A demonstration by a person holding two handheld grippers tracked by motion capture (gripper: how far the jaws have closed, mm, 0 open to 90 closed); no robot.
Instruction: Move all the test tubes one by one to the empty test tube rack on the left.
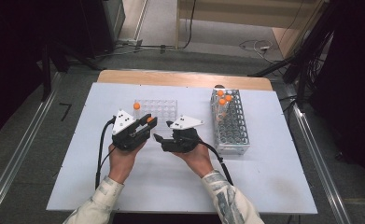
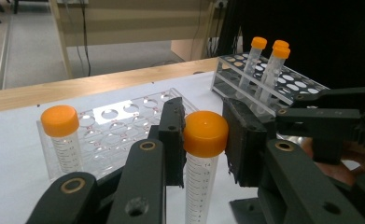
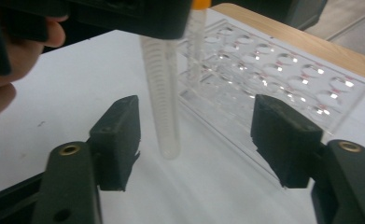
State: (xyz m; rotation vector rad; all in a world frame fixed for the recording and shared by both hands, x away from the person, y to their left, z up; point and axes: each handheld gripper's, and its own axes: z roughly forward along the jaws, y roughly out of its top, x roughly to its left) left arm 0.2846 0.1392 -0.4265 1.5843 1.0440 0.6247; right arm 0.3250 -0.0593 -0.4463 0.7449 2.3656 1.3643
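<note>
left gripper [image 2: 203, 140] clamps an orange-capped tube [image 2: 201, 154] upright by its cap, while right gripper [image 3: 196, 140] stands wide around the tube's tip, pads apart.

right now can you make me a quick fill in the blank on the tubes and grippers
1. The left gripper is shut on a tube just below its ____ cap.
2. The right gripper has its jaws ____, with the tube's tip between them untouched.
3. The clear rack holds ____ tube.
4. The grey rack holds ____ tubes.

Missing words: orange; open; one; three
</note>
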